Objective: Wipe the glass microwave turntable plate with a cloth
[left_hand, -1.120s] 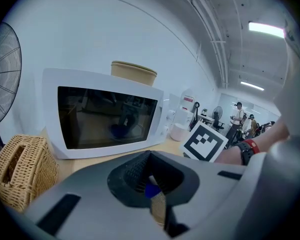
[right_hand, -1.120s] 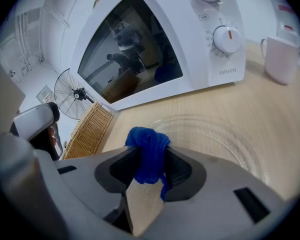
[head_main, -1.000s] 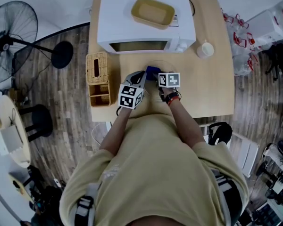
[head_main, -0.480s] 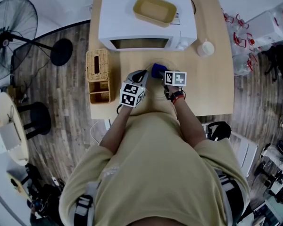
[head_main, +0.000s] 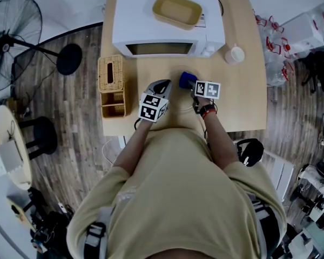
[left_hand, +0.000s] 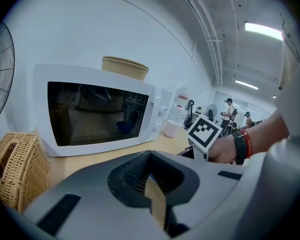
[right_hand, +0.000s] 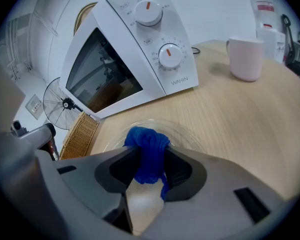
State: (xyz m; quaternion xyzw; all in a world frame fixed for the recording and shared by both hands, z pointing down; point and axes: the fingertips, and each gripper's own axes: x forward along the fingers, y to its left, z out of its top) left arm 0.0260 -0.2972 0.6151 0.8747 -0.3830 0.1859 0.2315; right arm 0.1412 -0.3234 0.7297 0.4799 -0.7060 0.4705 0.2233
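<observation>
Presently, blue cloth [right_hand: 147, 146] being clamped by right gripper [right_hand: 149, 170] over glass plate [right_hand: 188, 136], in front of microwave [head_main: 135, 20], left gripper [left_hand: 149, 178] being held alongside, jaws nearly together.

Lab-like workroom: ceiling strip lights [left_hand: 264, 30], standing fan [head_main: 13, 31], cluttered gear [head_main: 313, 209] beside table [head_main: 243, 104].

One microwave [head_main: 143, 31]; atop it, one tan dish [head_main: 177, 12]. Beside it: one basket [head_main: 112, 85], one mug [head_main: 234, 54]. Before it: one glass plate [right_hand: 187, 135], one blue cloth [right_hand: 147, 146].
</observation>
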